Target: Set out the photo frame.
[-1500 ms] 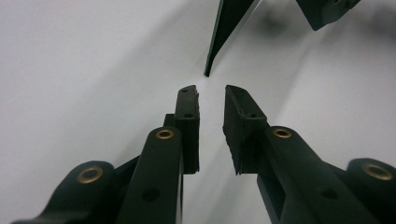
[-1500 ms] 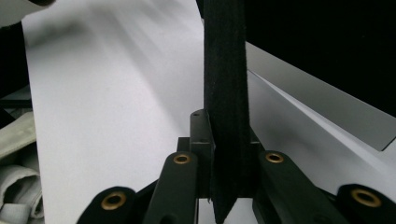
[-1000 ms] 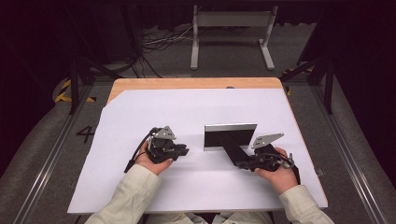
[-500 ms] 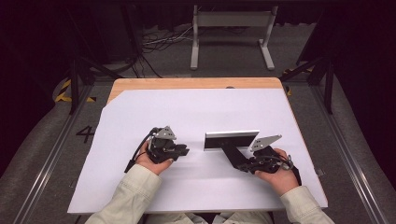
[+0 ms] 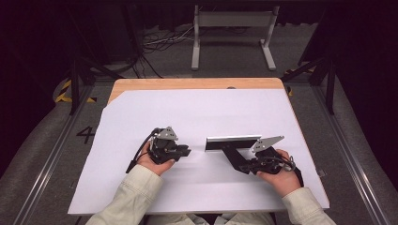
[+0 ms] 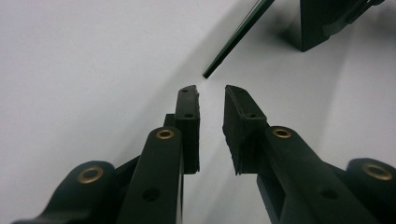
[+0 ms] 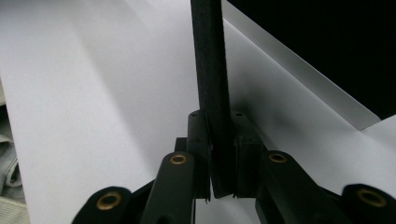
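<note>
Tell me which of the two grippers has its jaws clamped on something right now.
The right gripper: its jaws grip the black bar of the dark stand. The left gripper has a bare gap between its jaws.

A thin, flat black panel with a pale silver edge strip (image 5: 233,142) sits on the white-covered bench (image 5: 197,112), right of centre and toward the near side. In the high view it reads as a long dark rectangle, its bright metallic strip running along the far long edge, with a dark stem angling from its underside toward the near right. In the right gripper view that stem is a matte black, narrow bar (image 7: 211,70) standing upright, its lower end clamped between black fingers (image 7: 198,140), and the panel's silver edge slants across the white surface beside it.
</note>
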Motion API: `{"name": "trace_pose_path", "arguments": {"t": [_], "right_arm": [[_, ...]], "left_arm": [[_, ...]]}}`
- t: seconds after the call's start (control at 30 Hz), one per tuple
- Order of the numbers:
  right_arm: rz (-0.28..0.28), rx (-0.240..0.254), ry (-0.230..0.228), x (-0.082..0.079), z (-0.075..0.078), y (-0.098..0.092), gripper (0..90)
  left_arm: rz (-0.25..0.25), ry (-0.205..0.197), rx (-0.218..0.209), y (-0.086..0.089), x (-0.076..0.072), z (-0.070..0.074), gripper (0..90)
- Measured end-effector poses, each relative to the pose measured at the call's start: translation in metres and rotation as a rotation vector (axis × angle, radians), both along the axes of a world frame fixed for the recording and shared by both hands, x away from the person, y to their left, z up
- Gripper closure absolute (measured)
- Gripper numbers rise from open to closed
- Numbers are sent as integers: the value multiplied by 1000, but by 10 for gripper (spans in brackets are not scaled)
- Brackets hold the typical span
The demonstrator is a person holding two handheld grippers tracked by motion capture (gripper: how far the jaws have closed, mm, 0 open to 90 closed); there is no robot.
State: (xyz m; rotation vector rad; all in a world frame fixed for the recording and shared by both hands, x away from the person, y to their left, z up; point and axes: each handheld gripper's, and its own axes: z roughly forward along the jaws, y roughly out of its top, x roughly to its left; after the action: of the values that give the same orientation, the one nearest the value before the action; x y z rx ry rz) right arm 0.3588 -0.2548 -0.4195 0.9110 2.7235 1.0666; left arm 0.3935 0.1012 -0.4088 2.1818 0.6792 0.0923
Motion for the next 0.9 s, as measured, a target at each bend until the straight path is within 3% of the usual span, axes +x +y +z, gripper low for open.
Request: {"name": "trace_pose_path", "arguments": {"t": [0.5, 0.9], "right_arm": [[-30, 48, -15, -11, 15, -12, 721], [-63, 86, -58, -20, 31, -27, 735]], "left_arm": [[53, -47, 27, -11, 6, 2, 899], [60, -94, 19, -18, 8, 2, 900]]}}
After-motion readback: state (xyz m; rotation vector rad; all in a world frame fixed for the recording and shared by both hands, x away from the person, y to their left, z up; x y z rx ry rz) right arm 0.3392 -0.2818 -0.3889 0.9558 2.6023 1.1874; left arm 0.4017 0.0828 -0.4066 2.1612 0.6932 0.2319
